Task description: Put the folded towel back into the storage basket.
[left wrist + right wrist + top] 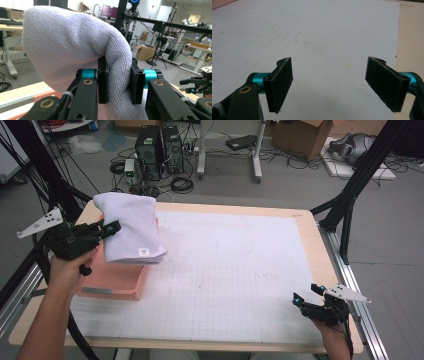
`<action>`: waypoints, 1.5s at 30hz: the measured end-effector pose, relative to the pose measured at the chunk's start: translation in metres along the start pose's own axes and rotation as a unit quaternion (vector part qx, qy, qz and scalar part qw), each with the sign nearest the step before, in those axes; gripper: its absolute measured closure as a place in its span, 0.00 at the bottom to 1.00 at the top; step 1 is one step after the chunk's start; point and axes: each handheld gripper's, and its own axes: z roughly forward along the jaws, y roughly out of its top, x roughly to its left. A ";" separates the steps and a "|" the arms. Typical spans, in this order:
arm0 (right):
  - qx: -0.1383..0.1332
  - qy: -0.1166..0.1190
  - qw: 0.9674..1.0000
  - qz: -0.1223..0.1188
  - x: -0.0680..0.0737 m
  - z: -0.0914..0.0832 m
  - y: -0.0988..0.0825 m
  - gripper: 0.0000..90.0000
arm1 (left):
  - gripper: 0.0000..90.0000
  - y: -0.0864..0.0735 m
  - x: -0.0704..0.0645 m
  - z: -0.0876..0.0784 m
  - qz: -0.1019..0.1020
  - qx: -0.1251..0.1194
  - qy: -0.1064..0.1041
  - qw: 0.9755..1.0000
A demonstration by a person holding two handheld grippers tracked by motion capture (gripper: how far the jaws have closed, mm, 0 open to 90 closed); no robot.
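A folded white towel (131, 227) hangs over the pink basket (120, 280) at the table's left, with a small tag near its lower edge. My left gripper (111, 228) is shut on the towel's left side. In the left gripper view the towel (67, 45) bulges above the jaws, and a fold of it is pinched between the two black pads (103, 83). My right gripper (306, 296) rests low at the table's front right corner, open, with nothing between its fingers (280, 83) but the white gridded mat (324, 37).
A white gridded mat (225, 270) covers most of the wooden table (315, 245). Black frame struts stand at the table's left and right sides. Computer towers, cables and cardboard boxes sit on the floor beyond the far edge.
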 end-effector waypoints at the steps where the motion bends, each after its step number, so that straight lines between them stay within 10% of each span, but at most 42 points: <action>1: 0.000 0.000 1.000 -0.001 0.000 0.000 0.000 0.23 | 0.82 0.000 0.002 -0.003 -0.001 -0.001 0.003 1.000; 15: 0.004 -0.006 1.000 0.000 0.003 0.002 -0.001 0.23 | 0.82 -0.001 0.025 -0.028 -0.006 -0.008 0.010 1.000; 32: 0.018 -0.011 1.000 -0.009 0.010 0.003 -0.003 0.23 | 0.82 -0.039 0.063 -0.037 -0.043 0.033 0.029 0.998; 45: 0.020 -0.009 1.000 -0.012 0.012 0.005 -0.003 0.23 | 0.81 -0.055 0.077 -0.032 -0.061 0.109 0.078 0.989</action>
